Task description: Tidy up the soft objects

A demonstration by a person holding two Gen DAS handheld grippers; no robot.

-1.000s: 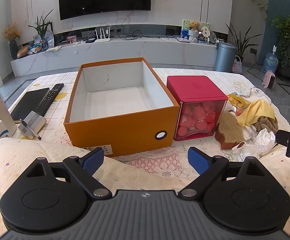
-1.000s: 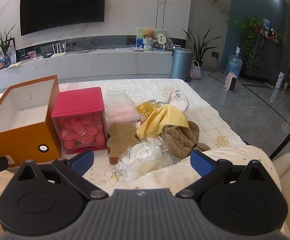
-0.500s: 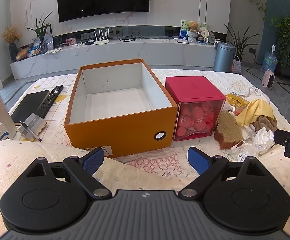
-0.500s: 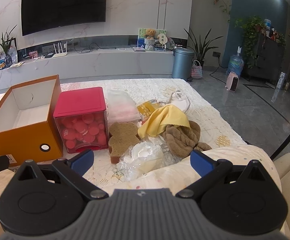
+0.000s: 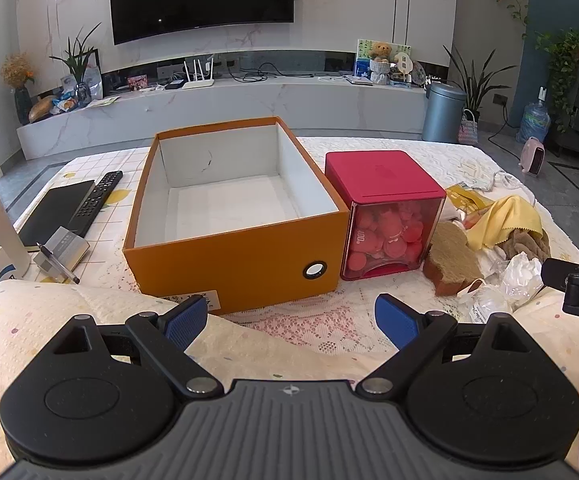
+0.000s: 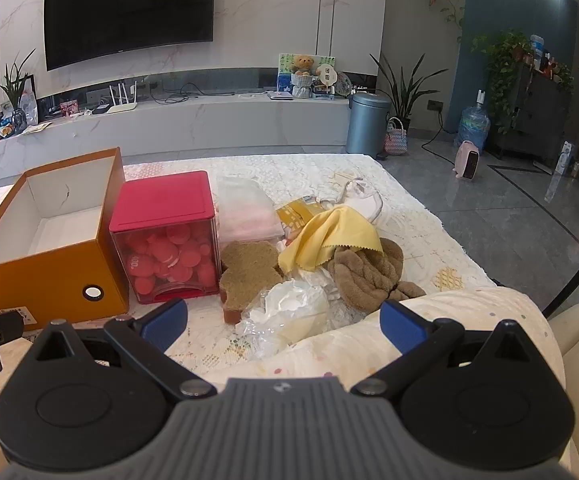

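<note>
Both grippers hover low over the near edge of the table: the left gripper [image 5: 291,318] has its two blue pads spread wide with nothing between them, and the right gripper [image 6: 283,322] is likewise parted and empty.

One orange box [image 5: 241,264] serves as the landmark. It sits just beyond the left gripper, lidless and with a bare white inside. Directly to the right of the orange box, touching or nearly so (the gap is too narrow to judge), stands one red-lidded clear cube [image 6: 165,240] filled with red balls.

Further right of the orange box, past the cube, lies the heap of soft things, straight ahead of the right gripper. Nearest is one crumpled clear plastic bag [image 6: 289,312] just beyond the right gripper's pads. Behind it, one tan bear-shaped sponge [image 6: 249,270] leans beside the cube, and one brown fuzzy cloth [image 6: 369,276] lies to its right. One yellow cloth [image 6: 329,236] drapes partly over the brown one. Farther back, one pale pink folded bundle [image 6: 247,212] in a clear wrap and one yellow patterned packet [image 6: 295,212] lie side by side.

Left of the orange box are one black remote [image 5: 97,200], one black notebook [image 5: 55,212] and one pen [image 5: 57,263] on a small grey pad.
</note>
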